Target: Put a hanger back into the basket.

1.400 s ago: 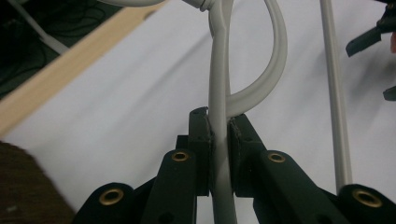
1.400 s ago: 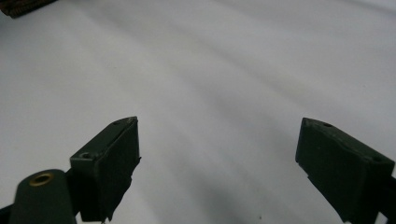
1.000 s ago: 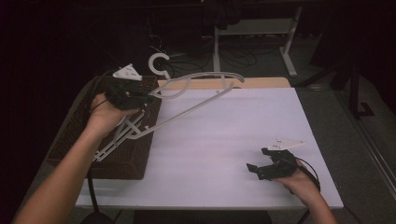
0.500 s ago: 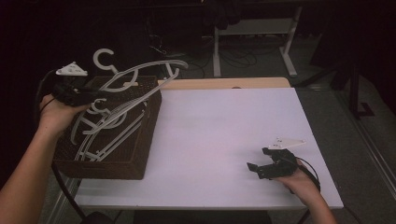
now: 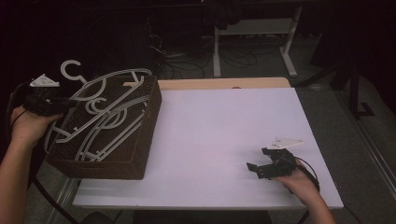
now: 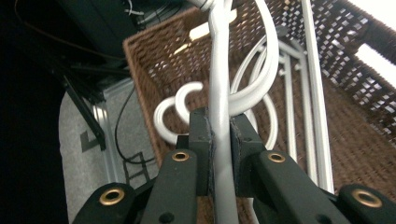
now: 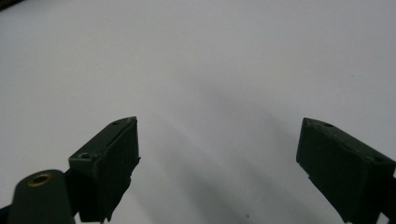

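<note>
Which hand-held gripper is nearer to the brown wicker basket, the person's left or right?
Left. The left hand-held gripper is at the wicker basket's left edge, shut on a white hanger over it. The right hand-held gripper rests far across the white table.

The pale grey plastic clothes hanger point(image 6: 219, 93) has a smooth, plain surface with no markings. Under it, the dark brown woven wicker basket point(image 5: 140, 135) shows a tight checkered weave, and the other hangers point(image 5: 107, 126) lying in it look the same pale grey. The left gripper point(image 6: 219, 154) is matt black with brass-coloured rivets. The right gripper point(image 7: 219, 172) is black too, perhaps slightly greenish in the dim light. The flat tabletop point(image 5: 224, 135) is plain white, with a light wood strip point(image 5: 224, 83) along its far edge.
</note>
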`<state>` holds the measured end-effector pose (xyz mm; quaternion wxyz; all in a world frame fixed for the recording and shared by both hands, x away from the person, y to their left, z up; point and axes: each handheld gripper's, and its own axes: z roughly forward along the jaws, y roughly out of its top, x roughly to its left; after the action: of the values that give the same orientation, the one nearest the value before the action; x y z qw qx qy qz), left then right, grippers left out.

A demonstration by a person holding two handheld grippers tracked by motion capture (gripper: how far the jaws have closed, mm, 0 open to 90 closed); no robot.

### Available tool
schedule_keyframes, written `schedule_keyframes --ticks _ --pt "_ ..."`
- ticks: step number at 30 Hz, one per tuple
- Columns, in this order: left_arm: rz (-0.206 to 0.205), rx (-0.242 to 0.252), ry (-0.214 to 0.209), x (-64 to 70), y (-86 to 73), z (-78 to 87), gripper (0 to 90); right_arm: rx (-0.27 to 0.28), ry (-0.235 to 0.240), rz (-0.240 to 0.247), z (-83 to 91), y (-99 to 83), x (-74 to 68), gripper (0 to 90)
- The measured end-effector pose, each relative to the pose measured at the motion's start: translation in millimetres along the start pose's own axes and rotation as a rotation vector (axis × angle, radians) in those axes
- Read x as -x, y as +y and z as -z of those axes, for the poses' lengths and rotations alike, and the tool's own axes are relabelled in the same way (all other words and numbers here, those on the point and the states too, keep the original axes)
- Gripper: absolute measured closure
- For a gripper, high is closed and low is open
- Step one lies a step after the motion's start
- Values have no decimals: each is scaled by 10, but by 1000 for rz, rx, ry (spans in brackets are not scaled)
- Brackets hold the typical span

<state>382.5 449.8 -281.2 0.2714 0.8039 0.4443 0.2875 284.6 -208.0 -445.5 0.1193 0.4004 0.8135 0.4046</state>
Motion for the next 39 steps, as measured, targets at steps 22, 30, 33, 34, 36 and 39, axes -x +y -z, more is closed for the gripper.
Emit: schedule_keyframes --ticks 22,30,33,34,36,39 --pt "1 -147 -59 221 -186 -575 810 7 -2 -6 9 4 3 126" --pt "50 -138 -141 225 -301 -618 582 19 6 -17 24 -5 26 126" --pt "83 -88 -171 213 -281 -571 535 26 7 -18 35 -3 27 126" --pt "82 -81 -174 217 -272 -560 517 29 7 -17 38 1 26 126" --pt "86 -50 -199 240 -251 -526 485 30 4 -14 39 8 22 126" --pt "98 5 -243 288 -214 -467 422 31 5 -9 40 23 9 126"
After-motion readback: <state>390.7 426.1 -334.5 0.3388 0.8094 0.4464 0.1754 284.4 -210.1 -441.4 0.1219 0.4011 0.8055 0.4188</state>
